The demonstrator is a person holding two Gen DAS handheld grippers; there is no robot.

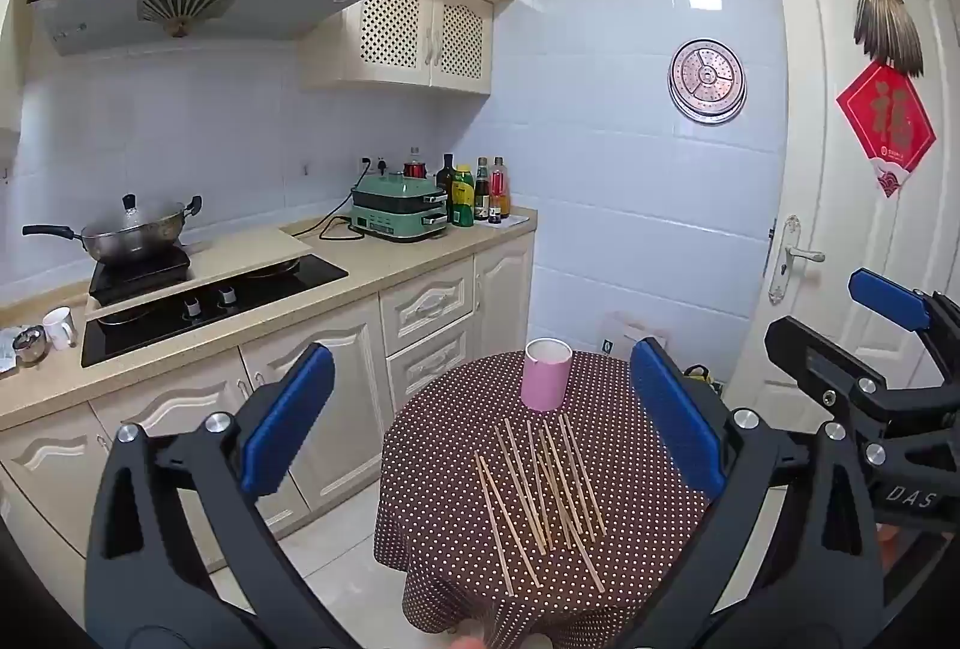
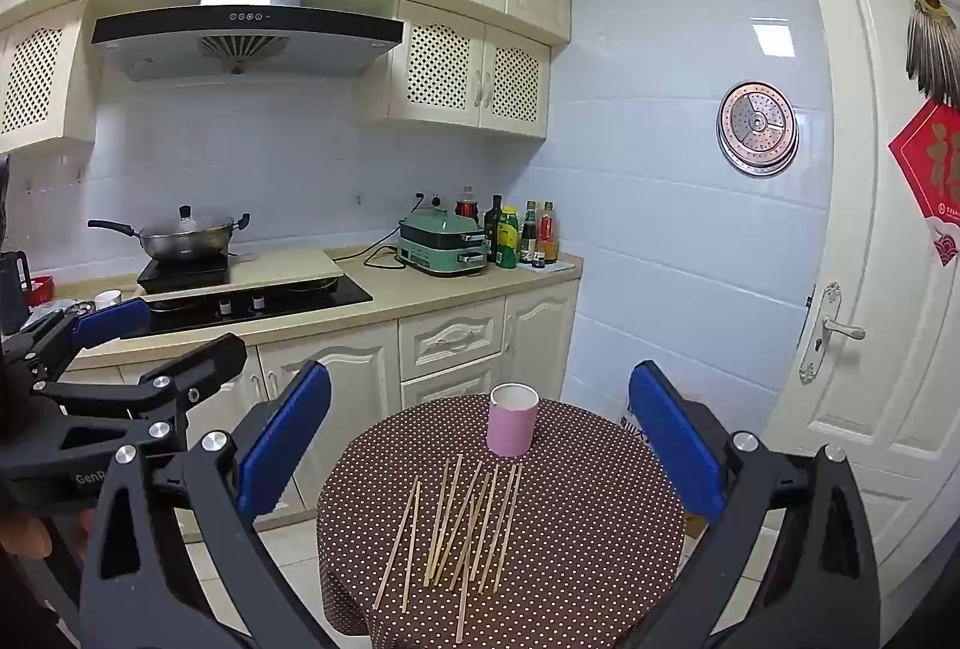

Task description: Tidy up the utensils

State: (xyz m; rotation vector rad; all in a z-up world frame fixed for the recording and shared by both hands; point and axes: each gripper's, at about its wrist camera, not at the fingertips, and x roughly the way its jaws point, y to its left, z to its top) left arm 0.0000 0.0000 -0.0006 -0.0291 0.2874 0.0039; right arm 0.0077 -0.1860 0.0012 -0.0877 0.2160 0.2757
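Several wooden chopsticks lie scattered on a small round table with a brown polka-dot cloth. Behind them stands an upright pink cup, empty as far as I can see. My left gripper is open, held above the table's near side, nothing between its blue pads. My right gripper is open too, hovering short of the chopsticks. Each view shows the other gripper at its side: the right gripper and the left gripper.
A kitchen counter runs along the left with a hob, a lidded wok, a green appliance and several bottles. A white door stands at the right. Tiled floor surrounds the table.
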